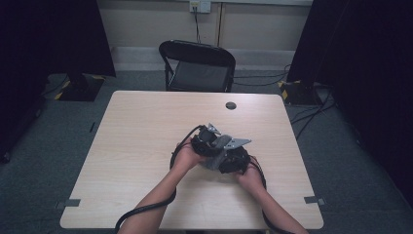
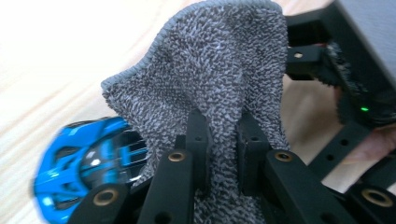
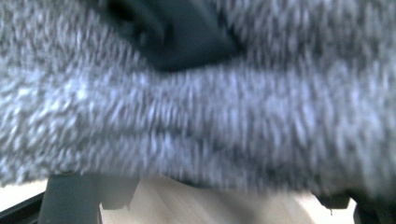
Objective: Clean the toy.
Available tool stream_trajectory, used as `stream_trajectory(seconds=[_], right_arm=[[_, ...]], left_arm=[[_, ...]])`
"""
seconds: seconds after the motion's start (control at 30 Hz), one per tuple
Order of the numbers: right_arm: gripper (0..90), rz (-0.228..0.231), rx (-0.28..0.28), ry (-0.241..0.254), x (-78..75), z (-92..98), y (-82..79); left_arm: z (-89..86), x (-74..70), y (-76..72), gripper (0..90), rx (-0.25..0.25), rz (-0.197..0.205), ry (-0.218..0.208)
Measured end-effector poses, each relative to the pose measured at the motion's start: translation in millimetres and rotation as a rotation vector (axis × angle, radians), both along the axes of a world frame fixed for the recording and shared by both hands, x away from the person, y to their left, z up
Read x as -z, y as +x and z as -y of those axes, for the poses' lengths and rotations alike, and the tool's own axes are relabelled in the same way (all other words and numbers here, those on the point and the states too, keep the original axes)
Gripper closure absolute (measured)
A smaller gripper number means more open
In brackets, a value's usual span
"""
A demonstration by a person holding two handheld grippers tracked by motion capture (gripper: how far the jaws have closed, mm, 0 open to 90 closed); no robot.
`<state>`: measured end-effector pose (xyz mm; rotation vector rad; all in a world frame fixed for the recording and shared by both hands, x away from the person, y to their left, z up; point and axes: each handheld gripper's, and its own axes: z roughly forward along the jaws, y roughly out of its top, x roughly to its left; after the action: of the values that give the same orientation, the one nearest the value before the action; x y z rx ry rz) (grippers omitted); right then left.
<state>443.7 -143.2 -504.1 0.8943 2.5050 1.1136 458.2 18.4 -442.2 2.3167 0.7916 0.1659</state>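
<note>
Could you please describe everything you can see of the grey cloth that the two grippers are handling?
The grey cloth looks like looped terry or microfibre with a stitched hem along its edge. It is bunched and draped, not flat. The left gripper is shut on a fold of it, the cloth rising above the pinch and hanging past a blue toy car that lies on the table. Close to the right gripper's camera it shows as a blurred grey mass. From above it sits between both grippers near the table's middle.
</note>
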Motion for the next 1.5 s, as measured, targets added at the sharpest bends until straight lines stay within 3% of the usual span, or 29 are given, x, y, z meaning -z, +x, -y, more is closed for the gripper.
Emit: stream_trajectory(seconds=[0.1, 0.2, 0.63, 0.93, 1.2, 1.5], right_arm=[[24.0, -0.001, 0.002, 0.001, 0.0, -0.1, -0.2], [24.0, -0.001, 0.001, 0.001, 0.0, -0.1, -0.1], [24.1, -0.001, -0.001, 0.0, 0.0, 0.0, 0.0], [24.1, -0.001, 0.0, 0.0, 0.0, 0.0, 0.0], [24.1, -0.001, 0.0, 0.0, 0.0, 0.0, 0.0], [24.1, -0.001, 0.0, 0.0, 0.0, 0.0, 0.0]], left_arm=[[4.7, 3.6, -1.0, 78.6, 0.019, 0.008, 0.046], [6.6, 2.8, -1.9, 78.7, 0.024, 0.023, 0.065], [-0.7, 3.7, 2.8, 78.1, 0.003, 0.053, 0.072], [-10.8, 1.1, 12.8, 78.0, -0.045, 0.046, 0.077], [-18.7, 1.6, 19.5, 78.0, -0.076, 0.028, 0.057], [-21.6, -0.5, 25.1, 78.1, -0.094, 0.038, 0.083]])
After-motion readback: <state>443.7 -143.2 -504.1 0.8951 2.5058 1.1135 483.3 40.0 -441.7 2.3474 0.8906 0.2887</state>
